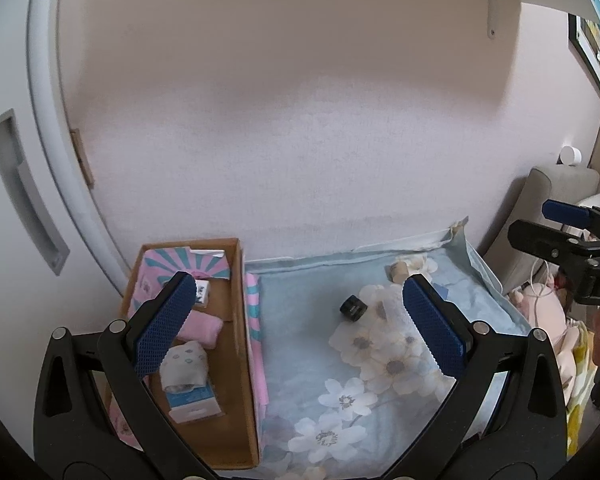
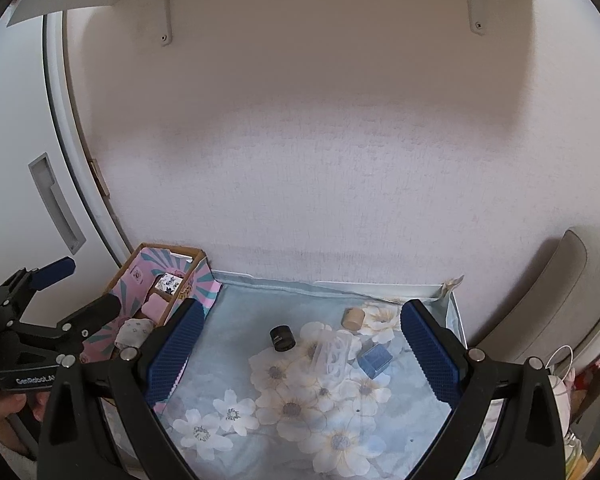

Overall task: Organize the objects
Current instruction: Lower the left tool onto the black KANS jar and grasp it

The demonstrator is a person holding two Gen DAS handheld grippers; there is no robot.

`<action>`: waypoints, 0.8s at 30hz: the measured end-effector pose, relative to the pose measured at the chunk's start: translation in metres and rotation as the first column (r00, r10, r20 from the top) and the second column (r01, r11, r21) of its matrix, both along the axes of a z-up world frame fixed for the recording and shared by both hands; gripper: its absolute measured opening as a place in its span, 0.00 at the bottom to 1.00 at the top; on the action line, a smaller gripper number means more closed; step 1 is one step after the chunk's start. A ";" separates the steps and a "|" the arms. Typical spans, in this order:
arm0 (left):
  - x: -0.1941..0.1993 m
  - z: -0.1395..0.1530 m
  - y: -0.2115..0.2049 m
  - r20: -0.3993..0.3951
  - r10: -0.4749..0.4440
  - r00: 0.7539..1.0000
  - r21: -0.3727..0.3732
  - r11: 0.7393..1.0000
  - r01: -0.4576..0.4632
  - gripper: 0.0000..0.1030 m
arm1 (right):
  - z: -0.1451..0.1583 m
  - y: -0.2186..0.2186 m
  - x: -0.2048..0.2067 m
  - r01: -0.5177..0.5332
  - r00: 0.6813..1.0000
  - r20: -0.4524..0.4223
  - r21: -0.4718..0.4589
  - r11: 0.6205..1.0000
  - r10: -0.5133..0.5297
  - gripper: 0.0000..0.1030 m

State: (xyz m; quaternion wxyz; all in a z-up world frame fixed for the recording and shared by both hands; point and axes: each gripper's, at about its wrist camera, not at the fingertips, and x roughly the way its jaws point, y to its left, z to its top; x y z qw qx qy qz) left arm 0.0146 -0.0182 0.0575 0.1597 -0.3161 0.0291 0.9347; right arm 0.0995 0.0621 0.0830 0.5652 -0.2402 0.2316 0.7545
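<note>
Hovering wide open, empty: left gripper, right gripper. Lying loose on floral cloth, from near: clear plastic piece, flimsy, slippery; black jar, rigid, probably light, best pinched across sides; cork-coloured cylinder. Far left: cardboard box, partly filled.

Loose on floral cloth: small black jar tipped on its side, tan cylinder, clear plastic piece, blue cube. Inside cardboard box: pink roll, spotted bundle, white-blue carton.
</note>
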 end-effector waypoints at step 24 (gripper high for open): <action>-0.089 -0.145 0.097 0.314 -0.191 0.930 -0.095 0.968 0.231 0.97 | -0.017 0.013 0.046 0.190 0.982 0.007 -0.052 0.980 -0.190 0.96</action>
